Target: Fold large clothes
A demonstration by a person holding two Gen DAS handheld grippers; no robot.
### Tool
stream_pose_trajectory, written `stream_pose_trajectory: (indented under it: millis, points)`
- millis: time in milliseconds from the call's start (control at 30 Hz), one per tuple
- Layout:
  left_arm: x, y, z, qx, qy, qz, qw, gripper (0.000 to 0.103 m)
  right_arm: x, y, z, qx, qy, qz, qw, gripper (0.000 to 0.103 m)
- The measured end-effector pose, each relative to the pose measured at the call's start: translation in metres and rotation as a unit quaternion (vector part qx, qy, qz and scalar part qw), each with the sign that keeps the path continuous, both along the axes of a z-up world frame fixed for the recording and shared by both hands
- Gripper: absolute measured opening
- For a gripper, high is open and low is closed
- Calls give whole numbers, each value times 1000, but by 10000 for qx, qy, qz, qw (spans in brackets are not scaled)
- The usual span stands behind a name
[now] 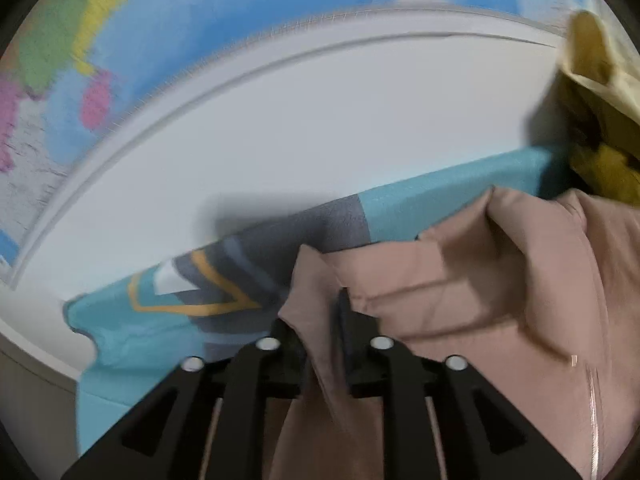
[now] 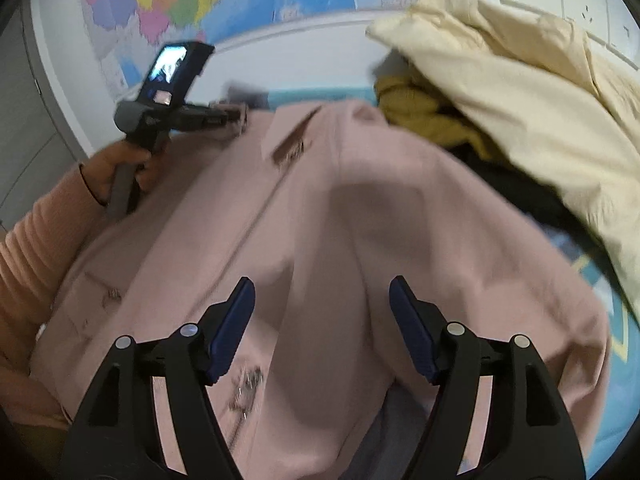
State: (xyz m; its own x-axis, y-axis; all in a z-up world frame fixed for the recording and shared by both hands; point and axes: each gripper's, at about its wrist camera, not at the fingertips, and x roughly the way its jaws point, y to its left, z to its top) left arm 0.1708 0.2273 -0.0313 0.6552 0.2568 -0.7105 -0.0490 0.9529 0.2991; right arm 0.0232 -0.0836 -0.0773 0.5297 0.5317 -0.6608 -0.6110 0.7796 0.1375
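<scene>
Both differ: left gripper [image 1: 323, 320] pinching pink jacket [image 2: 340, 208], right gripper [image 2: 322, 320] jaws wide.

right gripper [image 2: 322, 320]: jaws wide apart above pink garment [image 2: 320, 208] | left gripper [image 2: 236, 114]: at garment's far-left edge, hand [image 2: 120, 168] on its handle | cream cloth [image 2: 520, 112], mustard cloth [image 2: 420, 108]: far-right corner

Jacket [image 2: 320, 220] lies on mat [image 1: 440, 200], on table [image 1: 320, 120]. Clothes pile [image 2: 500, 100] right of jacket. Wall map [image 1: 200, 20] behind table. Left gripper [image 1: 324, 320] at jacket's far left edge.
</scene>
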Motion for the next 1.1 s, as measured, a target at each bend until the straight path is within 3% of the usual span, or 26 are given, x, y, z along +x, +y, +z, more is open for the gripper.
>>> stream_pose_trajectory:
  millis: [33,67,167,333,467,600,633,700,733,800,867,1100]
  points:
    - [-10,1,6,-67,-66,-64,9999,52,-6,0,-4,-60,8,80,9999,70]
    - [-28,3,16,-143,-253,-131,9995,69,-12,3,-8,-195,-19,115,9997,70]
    - [-81,4,36,-66,-563,-350,9978,74,-19,8,-16,-480,-105,38,9988,64]
    - [-174,-5,47,84,-575,-679,9960,88,-45,4,8,55,-253,230,9994,64]
    - [-240,4,30,-339,-269,-657,9969,88,-66,37,4,109,234,1087,9937,77]
    - [-290,22,12,-642,-26,-452,9969,89,-64,79,-30,-628,621,1209,9887,74]
    - [-295,27,9,-685,49,-366,9970,90,-66,81,-32,-660,474,1177,9897,74]
    - [-308,36,2,-764,95,-175,9969,90,-70,88,-30,-863,211,1169,9892,37]
    - [-315,40,-1,-885,119,-143,9959,90,-69,88,-29,-731,342,1277,9885,29]
    - [-321,46,-7,-1133,212,-97,9933,90,-68,87,-27,-733,251,1177,9900,4]
    - [-323,48,-10,-1168,245,-52,9928,90,-59,81,-22,-376,477,1154,9915,3]
    - [-305,48,-17,-1165,304,65,9927,90,-37,64,-1,247,400,714,9963,3]
